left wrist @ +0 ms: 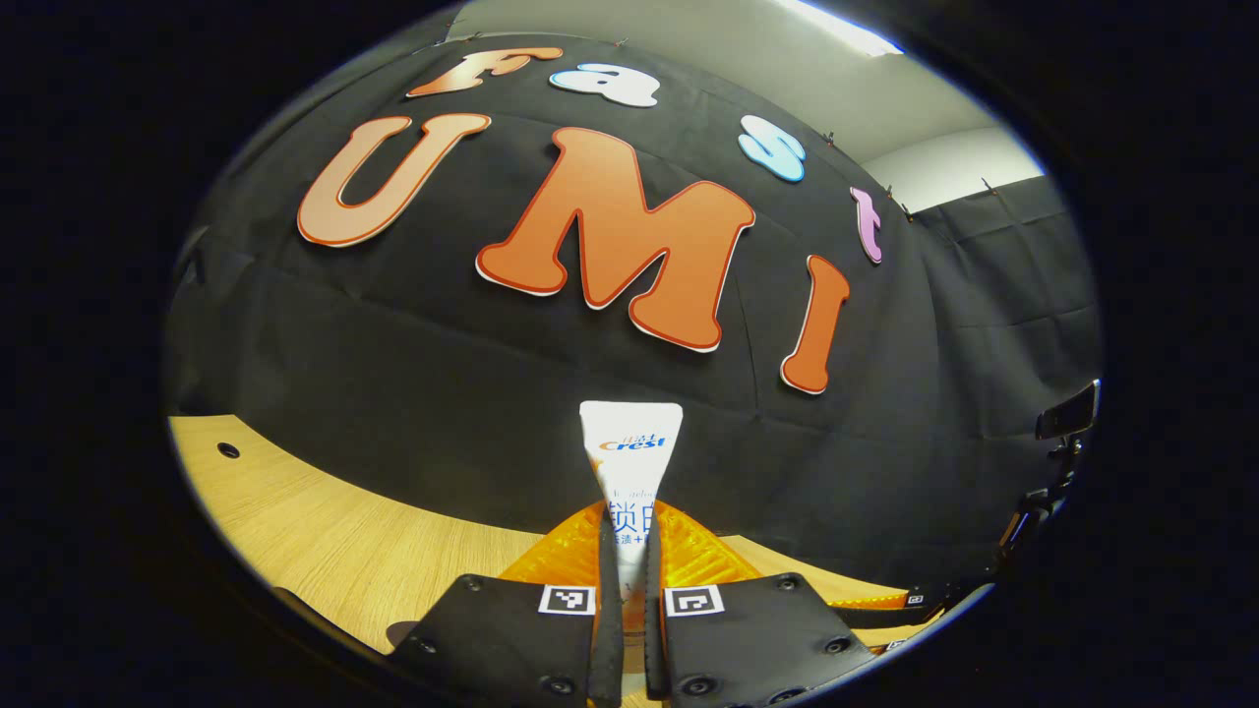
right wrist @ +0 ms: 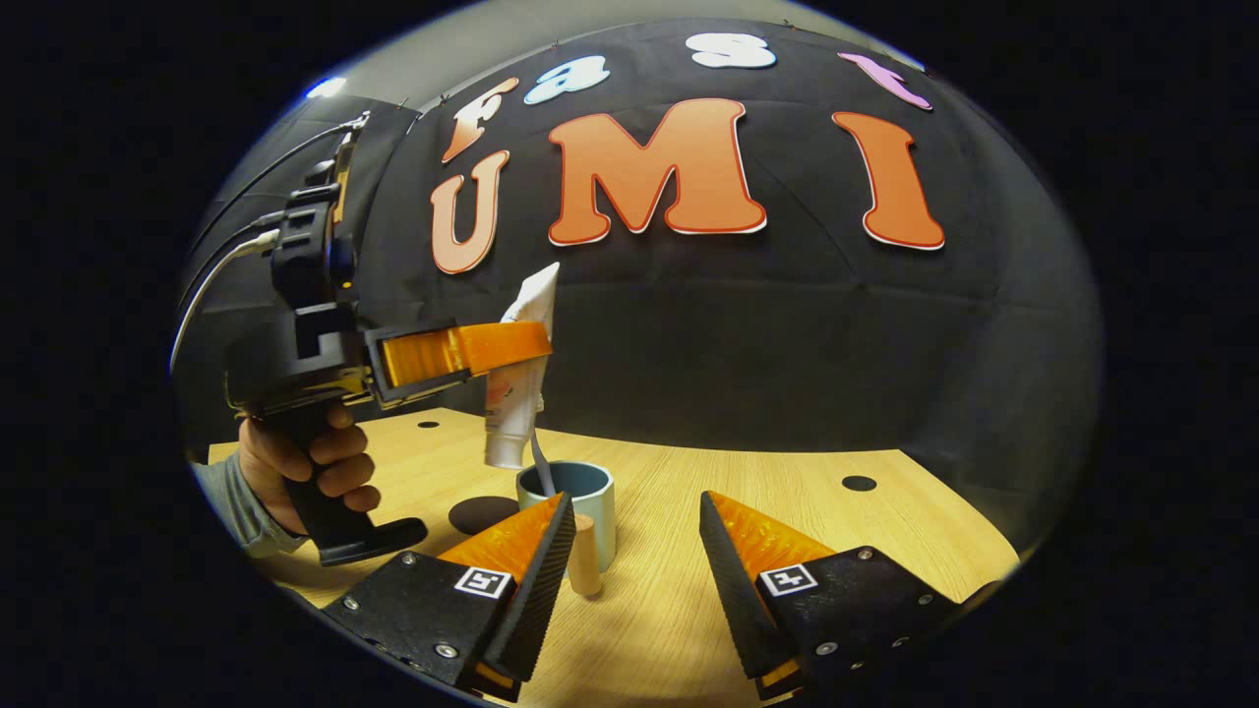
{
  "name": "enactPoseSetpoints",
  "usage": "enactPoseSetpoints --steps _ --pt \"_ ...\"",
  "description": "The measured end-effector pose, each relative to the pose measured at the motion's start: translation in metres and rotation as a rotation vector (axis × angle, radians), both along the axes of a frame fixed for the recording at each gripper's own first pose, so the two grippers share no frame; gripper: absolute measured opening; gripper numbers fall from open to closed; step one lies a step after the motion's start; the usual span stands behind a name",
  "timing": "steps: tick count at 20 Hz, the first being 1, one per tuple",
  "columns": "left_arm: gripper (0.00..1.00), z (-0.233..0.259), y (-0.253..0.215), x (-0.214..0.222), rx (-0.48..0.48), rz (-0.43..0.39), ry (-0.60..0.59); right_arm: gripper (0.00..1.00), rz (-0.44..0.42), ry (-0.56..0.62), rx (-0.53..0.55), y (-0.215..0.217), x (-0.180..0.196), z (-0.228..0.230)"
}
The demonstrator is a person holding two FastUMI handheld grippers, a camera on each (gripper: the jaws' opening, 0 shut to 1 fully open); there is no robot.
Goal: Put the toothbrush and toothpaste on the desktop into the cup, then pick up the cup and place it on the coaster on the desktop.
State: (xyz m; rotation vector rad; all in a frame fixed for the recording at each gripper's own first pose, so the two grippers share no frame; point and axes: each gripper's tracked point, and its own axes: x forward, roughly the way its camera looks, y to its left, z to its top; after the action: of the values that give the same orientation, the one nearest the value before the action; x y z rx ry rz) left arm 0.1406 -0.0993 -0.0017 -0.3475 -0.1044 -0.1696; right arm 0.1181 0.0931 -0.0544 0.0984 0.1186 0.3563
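My left gripper (left wrist: 629, 521) is shut on the white toothpaste tube (left wrist: 629, 442), which stands upright with its crimped end up. In the right gripper view a hand (right wrist: 315, 462) holds that left gripper (right wrist: 521, 346) with the toothpaste tube (right wrist: 519, 393) hanging cap down just above the pale blue cup (right wrist: 582, 494). A thin grey stick (right wrist: 539, 460), apparently the toothbrush, leans out of the cup. The cup has a wooden handle (right wrist: 585, 556). A dark round coaster (right wrist: 482, 513) lies on the table just left of the cup. My right gripper (right wrist: 637, 503) is open, low in front of the cup, holding nothing.
The wooden table (right wrist: 689, 610) has small dark holes (right wrist: 859, 483) toward the back. The booth's black cloth wall stands close behind the table. A sleeve (right wrist: 231, 506) shows at the left edge of the right gripper view.
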Motion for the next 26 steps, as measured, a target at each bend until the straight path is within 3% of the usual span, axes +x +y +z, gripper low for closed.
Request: enactPoseSetpoints --steps 16,26 --pt "0.16 -0.044 -0.008 0.021 0.053 -0.05 0.074 0.77 0.105 0.081 -0.052 0.032 0.007 -0.025" --pt "0.33 -0.057 0.0 0.007 0.13 -0.081 0.155 0.78 0.141 0.16 -0.146 0.045 0.031 -0.039"
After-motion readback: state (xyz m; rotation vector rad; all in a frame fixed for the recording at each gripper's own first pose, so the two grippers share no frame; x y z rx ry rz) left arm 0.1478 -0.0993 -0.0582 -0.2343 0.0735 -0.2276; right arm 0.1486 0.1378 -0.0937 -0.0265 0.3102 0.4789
